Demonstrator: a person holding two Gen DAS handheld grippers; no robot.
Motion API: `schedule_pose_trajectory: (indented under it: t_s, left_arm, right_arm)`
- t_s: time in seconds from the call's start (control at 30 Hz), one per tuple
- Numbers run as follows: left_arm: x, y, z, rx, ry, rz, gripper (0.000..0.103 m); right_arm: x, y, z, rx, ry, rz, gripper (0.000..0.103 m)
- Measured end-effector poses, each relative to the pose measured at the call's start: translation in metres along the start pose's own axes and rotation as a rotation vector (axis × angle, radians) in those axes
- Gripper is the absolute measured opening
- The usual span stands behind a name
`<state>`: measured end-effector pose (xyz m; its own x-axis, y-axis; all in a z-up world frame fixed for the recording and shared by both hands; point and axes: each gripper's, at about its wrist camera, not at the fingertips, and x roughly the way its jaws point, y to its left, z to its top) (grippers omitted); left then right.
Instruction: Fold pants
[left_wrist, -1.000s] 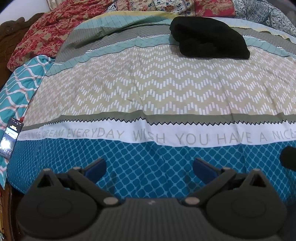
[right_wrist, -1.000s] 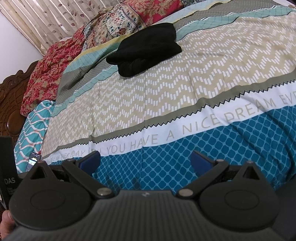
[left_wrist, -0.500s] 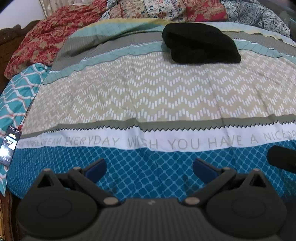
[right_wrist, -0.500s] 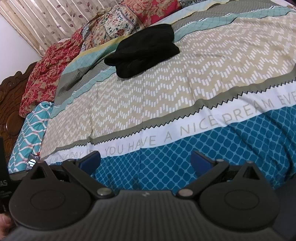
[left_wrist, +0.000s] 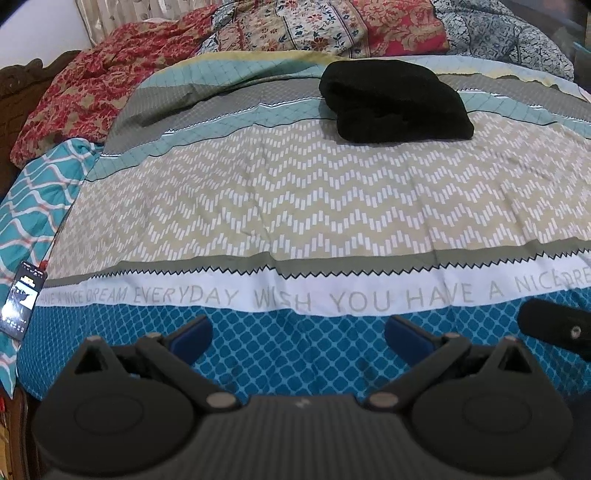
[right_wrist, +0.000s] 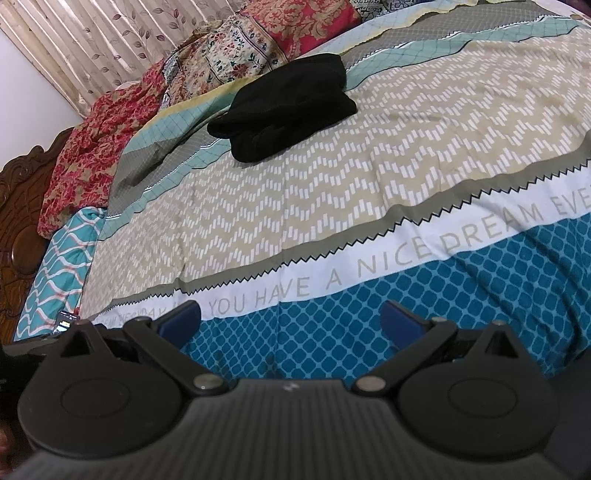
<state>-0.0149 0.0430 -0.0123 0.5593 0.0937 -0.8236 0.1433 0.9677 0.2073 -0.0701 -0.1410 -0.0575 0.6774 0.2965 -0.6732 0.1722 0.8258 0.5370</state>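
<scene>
Pants (left_wrist: 397, 105) sit bundled, black, far up the bedspread (left_wrist: 295, 206) — well out of reach; left gripper (left_wrist: 297, 334) and right gripper (right_wrist: 290, 319) hover low at the near edge, jaws spread, empty — likely lining up to reach in

We see black pants (left_wrist: 395, 107) at twelve o'clock on a bedspread (left_wrist: 295, 206) banded beige zigzag, white lettered and blue lattice; red floral bedding (left_wrist: 92, 92) at ten o'clock.
</scene>
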Motion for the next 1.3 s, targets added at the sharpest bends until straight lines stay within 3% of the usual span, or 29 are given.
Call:
schedule_pose_trajectory:
  t_s: [1.3]
  left_arm:
    - [-0.0101, -0.0072, 0.0000, 0.019, -0.015, -0.019, 0.103]
  right_arm:
    - [-0.0016, -0.0017, -0.0007, 0.012, -0.006, 0.004, 0.103]
